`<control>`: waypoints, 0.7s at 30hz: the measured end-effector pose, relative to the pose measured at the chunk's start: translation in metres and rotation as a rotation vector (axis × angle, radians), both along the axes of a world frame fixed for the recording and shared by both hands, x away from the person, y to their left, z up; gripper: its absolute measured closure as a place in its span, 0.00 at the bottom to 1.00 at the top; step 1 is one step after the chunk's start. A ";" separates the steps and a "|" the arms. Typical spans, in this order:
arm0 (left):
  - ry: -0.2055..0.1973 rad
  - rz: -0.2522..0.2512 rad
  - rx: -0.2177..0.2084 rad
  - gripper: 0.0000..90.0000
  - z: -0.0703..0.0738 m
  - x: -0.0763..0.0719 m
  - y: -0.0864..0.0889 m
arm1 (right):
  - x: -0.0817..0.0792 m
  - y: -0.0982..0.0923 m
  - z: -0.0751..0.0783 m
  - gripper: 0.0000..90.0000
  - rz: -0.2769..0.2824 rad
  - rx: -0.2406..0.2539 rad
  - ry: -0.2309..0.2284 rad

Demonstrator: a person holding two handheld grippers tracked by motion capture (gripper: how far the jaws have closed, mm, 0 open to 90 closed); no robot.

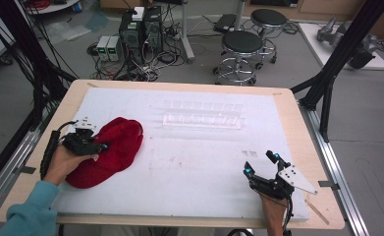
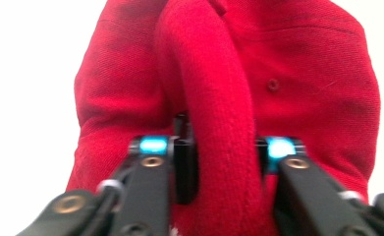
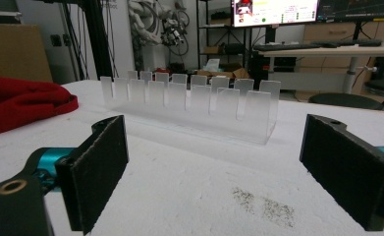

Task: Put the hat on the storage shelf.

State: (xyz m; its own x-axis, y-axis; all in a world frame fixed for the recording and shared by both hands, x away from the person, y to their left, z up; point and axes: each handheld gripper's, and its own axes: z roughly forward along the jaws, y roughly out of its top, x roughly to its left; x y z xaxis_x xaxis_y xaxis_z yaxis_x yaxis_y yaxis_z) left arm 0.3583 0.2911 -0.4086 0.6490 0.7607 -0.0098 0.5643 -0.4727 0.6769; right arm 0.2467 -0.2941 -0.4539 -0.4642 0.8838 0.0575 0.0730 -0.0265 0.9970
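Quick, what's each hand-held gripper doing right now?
Left hand-held gripper: closed on a fold of the red cap.
Right hand-held gripper: open, holding nothing.

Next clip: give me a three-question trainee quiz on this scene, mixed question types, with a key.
1. True or false: the left tool is clamped on a fold of the red cap.
2. What does the right tool hold?
A. the cap
B. nothing
C. the clear rack
3. Fill in: the clear rack stands on the white ____.

Key:
1. True; its pads press a ridge of red fabric.
2. B; its jaws stand wide apart over bare mat.
3. mat.
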 end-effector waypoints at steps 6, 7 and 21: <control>-0.010 0.004 0.005 0.95 0.003 -0.003 0.002 | 0.000 0.000 0.000 0.11 0.001 -0.005 -0.005; -0.009 0.005 0.002 0.95 0.003 -0.004 0.002 | 0.000 0.000 0.000 0.11 0.000 -0.005 -0.004; -0.104 0.005 -0.082 0.96 0.033 -0.014 0.001 | 0.001 0.001 0.001 0.11 -0.003 -0.016 0.011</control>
